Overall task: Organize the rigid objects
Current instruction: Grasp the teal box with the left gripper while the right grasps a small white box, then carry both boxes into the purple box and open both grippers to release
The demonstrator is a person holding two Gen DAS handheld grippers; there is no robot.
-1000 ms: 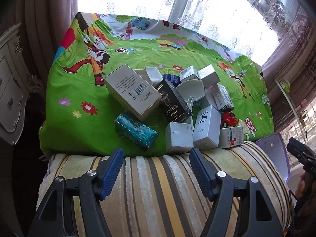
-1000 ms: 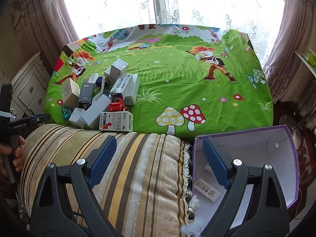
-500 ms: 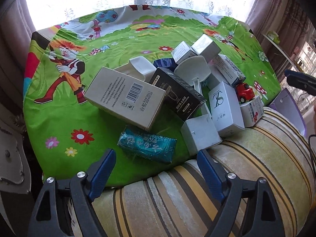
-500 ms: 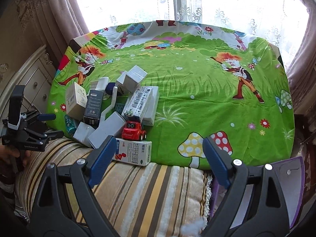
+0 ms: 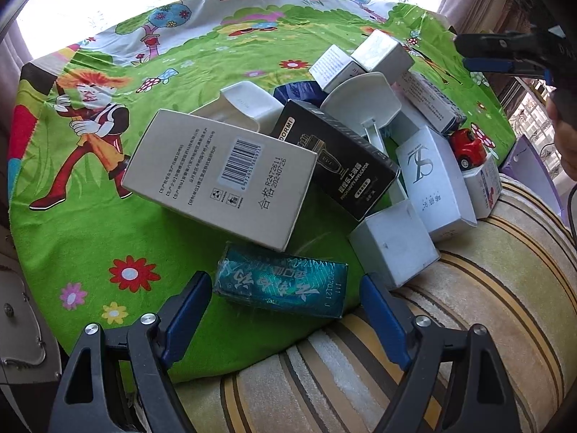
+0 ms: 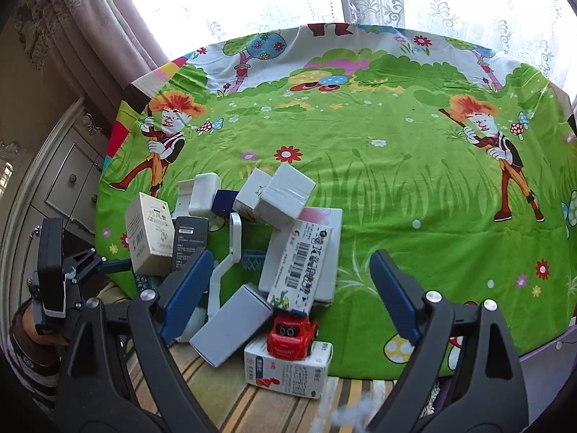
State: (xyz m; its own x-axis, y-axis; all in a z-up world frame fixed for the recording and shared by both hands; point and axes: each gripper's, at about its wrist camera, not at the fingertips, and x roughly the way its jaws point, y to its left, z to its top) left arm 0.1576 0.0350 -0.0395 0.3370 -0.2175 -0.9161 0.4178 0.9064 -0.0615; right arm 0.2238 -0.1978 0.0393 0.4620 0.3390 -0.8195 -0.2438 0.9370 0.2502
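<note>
A heap of small boxes lies on the green cartoon cloth [image 5: 90, 238] at its near edge. My left gripper [image 5: 285, 310] is open, its fingers on either side of a teal box [image 5: 281, 285], not closed on it. Behind it lie a large white barcode box [image 5: 220, 176] and a black box [image 5: 339, 158]. My right gripper [image 6: 288, 296] is open above a red toy car [image 6: 290, 335], which sits on a white medicine box [image 6: 288, 368]. A barcode box [image 6: 303, 263] and a plain white box [image 6: 230, 324] lie between its fingers. The car also shows in the left wrist view [image 5: 467, 146].
A striped cushion [image 5: 468, 306] borders the cloth at the near side. A purple-edged box [image 5: 533, 173] stands at the right beyond the cushion. A white cabinet [image 6: 61, 184] stands left of the table. Curtains hang behind. The far half of the cloth [image 6: 414, 162] holds no objects.
Both grippers have moved forward and down toward the heap. The left one now straddles the teal box; the right one has swung left from the purple box to over the toy car.
</note>
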